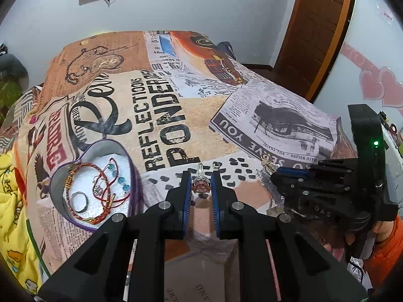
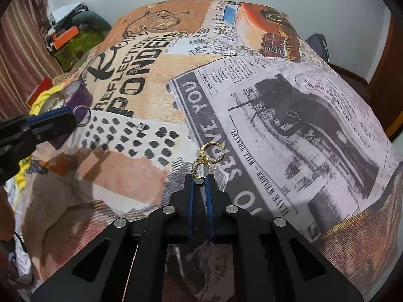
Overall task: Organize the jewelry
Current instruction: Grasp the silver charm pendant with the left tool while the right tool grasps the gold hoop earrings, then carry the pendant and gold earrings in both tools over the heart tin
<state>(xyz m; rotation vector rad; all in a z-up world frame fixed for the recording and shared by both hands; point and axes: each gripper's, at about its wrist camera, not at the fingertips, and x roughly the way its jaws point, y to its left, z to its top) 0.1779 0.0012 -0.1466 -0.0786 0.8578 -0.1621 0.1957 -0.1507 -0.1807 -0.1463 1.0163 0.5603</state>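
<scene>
Left wrist view: the left gripper (image 1: 201, 185) is closed on a ring with a red stone (image 1: 200, 185), stone pinched between the blue pads (image 1: 187, 196), silver band pointing forward along the fingers. The ring appears to be lifted off the bed (image 1: 201, 105), though contact with the printed cover cannot be ruled out. The heart-shaped tin (image 1: 56, 188) sits near the bed's left edge, left of and just beside the left gripper. Red cord bracelets (image 1: 100, 188) with blue beads and a plain silver ring (image 1: 80, 202) are already in it. A small silver piece (image 1: 215, 164) lies on the cover just ahead of the fingertips; type cannot be told. The right gripper (image 1: 289, 173) is seen at the right, a gold item at its tip.

Right wrist view: the right gripper (image 2: 200, 182) is clamped on a gold ring (image 2: 199, 170) at its setting, band standing forward of the pads. A second gold ring (image 2: 212, 152) lies on the cover, touching or just ahead of the held one; which cannot be told. The tin (image 2: 75, 95) is seen far left, beyond the left gripper (image 2: 73, 120), whose ring band sticks out at its tip.

Judgement: the tin lies to the left of both grippers, and the left one is much nearer. Its drop is likely next: a short move left over the tin wall, then release. The right gripper would have to cross behind or wait to avoid a clash.
</scene>
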